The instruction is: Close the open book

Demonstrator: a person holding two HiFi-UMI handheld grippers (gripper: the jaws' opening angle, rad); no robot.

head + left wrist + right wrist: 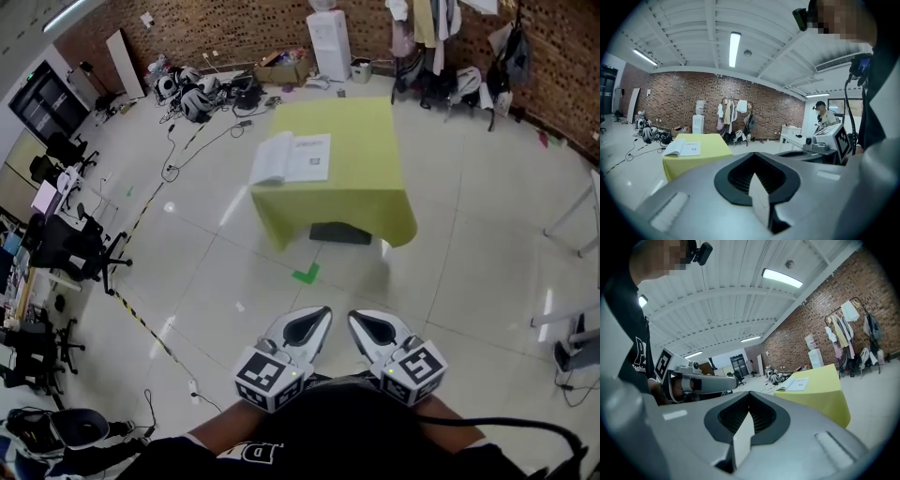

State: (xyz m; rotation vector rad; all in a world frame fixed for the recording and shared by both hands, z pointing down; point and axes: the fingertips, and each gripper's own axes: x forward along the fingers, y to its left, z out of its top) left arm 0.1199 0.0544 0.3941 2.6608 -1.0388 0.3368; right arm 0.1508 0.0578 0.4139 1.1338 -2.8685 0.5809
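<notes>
Across the whole room a pale tiled floor point(450, 281) spreads out, glossy with light, and a brick wall point(225, 28) closes the far side. Out in the middle of that floor stands the worktop point(361, 178), draped to well below its edge in a yellow cloth. Against the wall behind it a rail of hanging clothes point(736, 115) and a white water dispenser point(329, 42) stand side by side. Office chairs point(80, 248) cluster at the left edge of the head view. A flat black box point(340, 232) lies on the floor under the front of the worktop.

On the worktop's left part, near its corner, lies the open book point(292, 157), its pages spread flat and facing up; both gripper views show it the same way, white against the yellow point(684, 148) point(793, 384).

Well short of the worktop, close to the person's body, the left tongs point(319, 319) and the right tongs point(361, 321) are held side by side, just apart, tips aimed toward the book. Each pair is pressed together with nothing between them point(754, 168) point(749, 404).

On the tiles between tongs and worktop sits a small green tape mark point(306, 274).
</notes>
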